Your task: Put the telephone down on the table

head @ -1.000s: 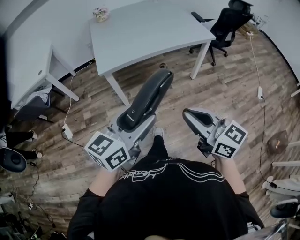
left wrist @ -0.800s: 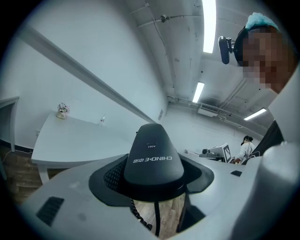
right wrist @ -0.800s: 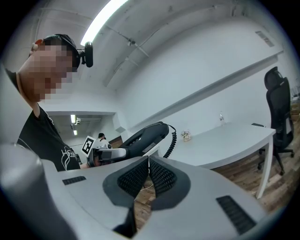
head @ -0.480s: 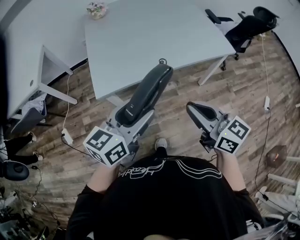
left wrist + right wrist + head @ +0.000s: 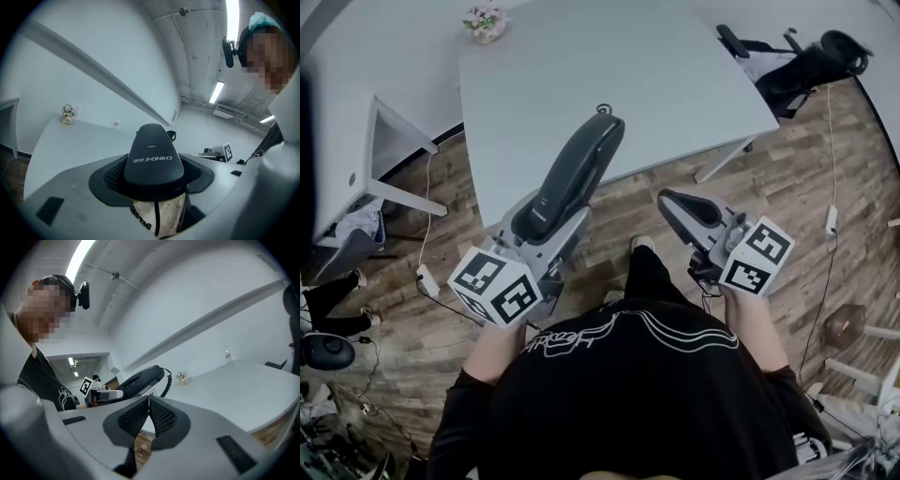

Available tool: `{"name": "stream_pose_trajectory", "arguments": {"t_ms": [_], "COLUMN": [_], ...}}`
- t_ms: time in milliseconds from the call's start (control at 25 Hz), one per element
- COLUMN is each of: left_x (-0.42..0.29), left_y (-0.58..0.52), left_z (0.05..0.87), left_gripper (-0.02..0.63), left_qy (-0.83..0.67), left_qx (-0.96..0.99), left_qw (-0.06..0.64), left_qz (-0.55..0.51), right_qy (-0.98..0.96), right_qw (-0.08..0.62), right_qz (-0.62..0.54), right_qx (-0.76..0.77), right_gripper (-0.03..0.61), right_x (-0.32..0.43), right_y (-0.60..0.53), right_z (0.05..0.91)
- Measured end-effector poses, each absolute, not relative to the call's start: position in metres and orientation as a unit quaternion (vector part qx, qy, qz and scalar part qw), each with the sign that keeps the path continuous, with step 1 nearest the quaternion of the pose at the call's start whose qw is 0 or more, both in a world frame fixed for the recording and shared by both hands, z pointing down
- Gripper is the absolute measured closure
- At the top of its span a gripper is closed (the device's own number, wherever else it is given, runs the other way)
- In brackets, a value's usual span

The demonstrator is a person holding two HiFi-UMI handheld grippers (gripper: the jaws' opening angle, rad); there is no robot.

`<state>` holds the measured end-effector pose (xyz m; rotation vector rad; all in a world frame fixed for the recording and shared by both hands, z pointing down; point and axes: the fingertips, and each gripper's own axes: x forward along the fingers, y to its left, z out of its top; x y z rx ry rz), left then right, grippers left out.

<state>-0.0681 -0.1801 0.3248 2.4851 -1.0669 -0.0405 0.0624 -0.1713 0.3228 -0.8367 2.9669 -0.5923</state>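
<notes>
The black telephone handset points up and forward, its far tip over the near edge of the grey table. My left gripper is shut on the handset's lower end. In the left gripper view the handset fills the gap between the jaws, and a coiled cord hangs beneath it. My right gripper hovers to the right, just short of the table edge, shut and empty. In the right gripper view its pads meet, and the handset with its coiled cord shows to the left.
A small flower pot stands at the table's far left corner, and a small bottle stands further back. A black office chair is at the right. Another white desk stands left. Cables and power strips lie on the wooden floor.
The person has stepped forward: the table has come much closer, and the handset's tip has passed from over the floor to over the table edge. Both grips look unchanged.
</notes>
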Motion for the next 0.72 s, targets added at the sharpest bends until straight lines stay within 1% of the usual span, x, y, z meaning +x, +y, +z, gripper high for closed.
{"name": "stream_pose_trajectory", "arguments": {"t_ms": [440, 720], "left_x": [-0.07, -0.063], "left_y": [-0.285, -0.351], "left_z": [0.333, 0.355], "left_gripper": [0.331, 0.331], "left_qy": [-0.429, -0.453], "left_qx": [0.879, 0.864], "left_qw": [0.207, 0.221], "left_qz": [-0.009, 0.004], "right_qy": [0.957, 0.961], "right_qw": [-0.016, -0.056], "right_qz": [-0.204, -0.198], "right_qx": [-0.206, -0.183], "right_gripper": [0.538, 0.538], "right_x": [0.051, 0.057], "right_y": [-0.294, -0.359], "right_z": [0.332, 0.351]}}
